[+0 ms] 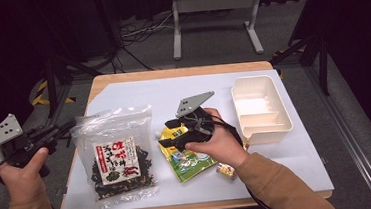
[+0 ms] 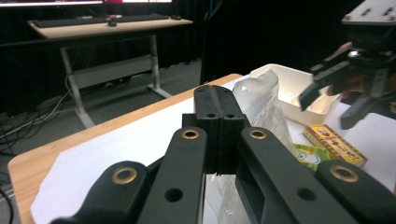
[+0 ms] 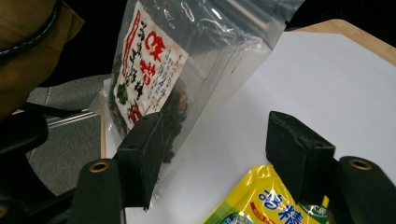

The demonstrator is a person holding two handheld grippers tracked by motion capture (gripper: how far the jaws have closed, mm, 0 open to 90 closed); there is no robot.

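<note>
A wooden desk [image 1: 121,78] carries a white sheet [image 1: 297,151] that covers nearly all of its top, leaving a strip of wood along the far and left edges. The desk stands on grey carpet, with dark curtains around it. Beyond its far edge are a white frame [image 1: 214,12] and loose cables [image 1: 133,36] on the floor.

The seaweed bag [image 1: 120,157], clear plastic with a red and white label, lies at the near left of the sheet. Its upper left corner is pinched in the left tongs [image 1: 67,128], whose jaws are pressed together on the plastic, just off the desk's left edge.

The right tongs [image 1: 168,133] hover over the middle of the sheet with jaws wide and nothing between them, above the far end of a yellow-green pouch [image 1: 190,162] that lies flat just right of the bag. A small yellow box [image 1: 225,170] lies at the pouch's near right. A white tray [image 1: 261,108] with compartments stands at the far right.
</note>
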